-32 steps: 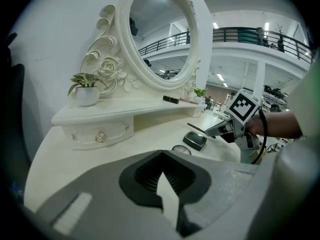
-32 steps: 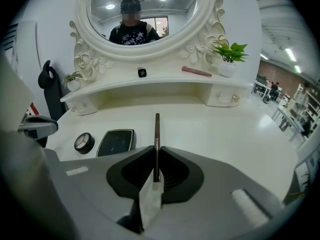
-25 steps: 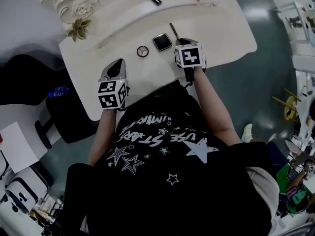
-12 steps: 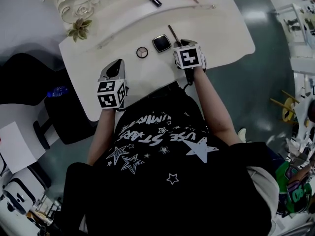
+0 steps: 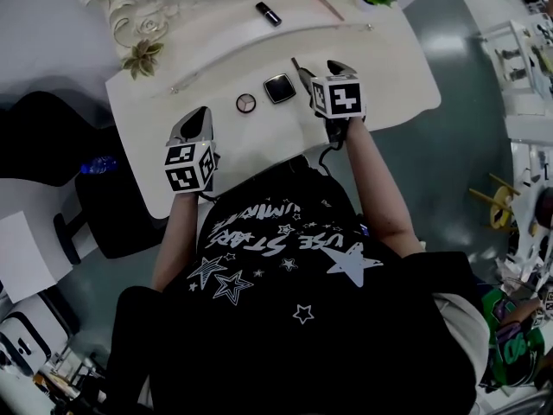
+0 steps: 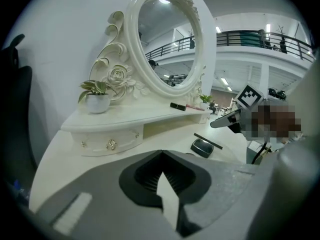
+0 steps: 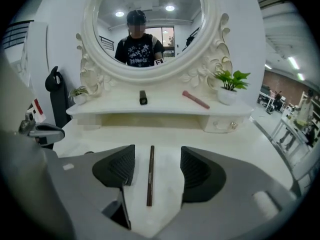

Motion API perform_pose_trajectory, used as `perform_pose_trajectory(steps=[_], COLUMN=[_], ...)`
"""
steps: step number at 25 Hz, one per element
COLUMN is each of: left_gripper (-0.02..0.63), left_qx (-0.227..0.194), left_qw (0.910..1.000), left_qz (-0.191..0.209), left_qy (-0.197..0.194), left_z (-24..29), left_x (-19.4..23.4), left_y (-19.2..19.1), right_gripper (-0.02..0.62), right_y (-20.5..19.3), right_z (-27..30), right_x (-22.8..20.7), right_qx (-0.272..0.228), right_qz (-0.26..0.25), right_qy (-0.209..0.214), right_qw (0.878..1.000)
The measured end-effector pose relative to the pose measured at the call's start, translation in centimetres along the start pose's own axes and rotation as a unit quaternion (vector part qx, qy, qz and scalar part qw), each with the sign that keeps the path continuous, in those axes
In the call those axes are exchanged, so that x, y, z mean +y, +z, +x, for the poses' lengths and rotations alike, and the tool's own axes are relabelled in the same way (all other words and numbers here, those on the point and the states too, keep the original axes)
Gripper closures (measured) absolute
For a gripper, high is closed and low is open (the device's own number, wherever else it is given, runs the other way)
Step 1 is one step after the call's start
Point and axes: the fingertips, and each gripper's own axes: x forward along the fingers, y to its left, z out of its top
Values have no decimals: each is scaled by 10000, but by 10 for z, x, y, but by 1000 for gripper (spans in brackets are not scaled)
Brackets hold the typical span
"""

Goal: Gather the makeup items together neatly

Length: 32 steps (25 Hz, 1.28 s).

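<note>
1. While I look down from above, my left gripper [image 5: 197, 115] hangs over the near left part of the white desk [image 5: 259, 150]. Its jaws are shut tight, with nothing in them.
2. My right gripper [image 7: 157, 166] is over the right side of the desk. Its jaws have just been opening, and now they stand wide apart.
3. A thin brown pencil [image 7: 149, 176] lies flat on the desk between those jaws. The pads do not touch it.
4. Just left of the pencil sits a square black case [image 5: 279, 87], and next to that is a small round case [image 5: 245, 103]. All three lie close together in a row.
5. Farther back is a raised shelf [image 7: 165, 109]. A black lipstick [image 5: 268, 13] and a pink stick [image 5: 327, 5] lie on it, well apart from that row.
6. A small green plant [image 7: 228, 86] in a white pot stands at the right end of the shelf.
7. Behind it all stands a big oval mirror [image 7: 142, 29] with a curly white frame.
</note>
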Motion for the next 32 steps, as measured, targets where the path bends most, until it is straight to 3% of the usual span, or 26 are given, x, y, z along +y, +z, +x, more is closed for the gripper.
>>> perform_pose_trajectory(steps=[6, 17, 32], left_gripper=[604, 604, 604], left_qx=[-159, -271, -291], left_qw=[9994, 9968, 9950], left_qz=[-176, -436, -609], left_qy=[243, 605, 735], left_z=[-4, -15, -13], left_x=[12, 33, 57], left_y=[8, 7, 4], right_gripper=[225, 218, 370], right_y=[54, 115, 137], right_z=[-2, 29, 83], right_x=[13, 45, 53], right_qx=[-482, -647, -139], right_qz=[-157, -681, -969], right_qy=[281, 580, 386], right_qw=[9983, 9939, 9944])
